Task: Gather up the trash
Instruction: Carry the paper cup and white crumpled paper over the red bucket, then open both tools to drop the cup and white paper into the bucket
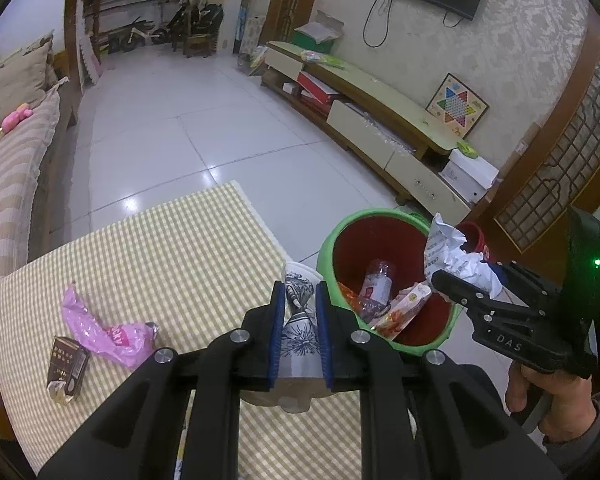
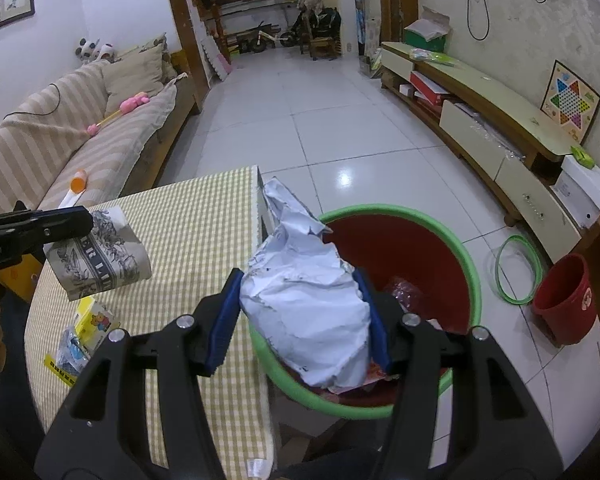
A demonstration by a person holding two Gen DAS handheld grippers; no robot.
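Two grippers, both clamped — left (image 1: 299, 312) on one paper cup (image 1: 298, 322), right (image 2: 300, 316) on one crumpled paper (image 2: 308, 312).

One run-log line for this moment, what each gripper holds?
left gripper: shut on paper cup | right gripper: shut on crumpled paper, over bin

The left gripper (image 1: 299, 322) points forward and down, and its two blue pads (image 1: 277, 336) are pressed tight on a flattened paper cup (image 1: 298, 312) between them. The right gripper (image 2: 302, 312) also tilts down, to the right of the left one and near it. Its jaws stand partly apart and its pads (image 2: 224, 320) clamp both sides of a crumpled paper (image 2: 306, 300). A bare hand (image 1: 548, 396) with a grey sleeve (image 1: 580, 436) holds the handle of the right gripper from below
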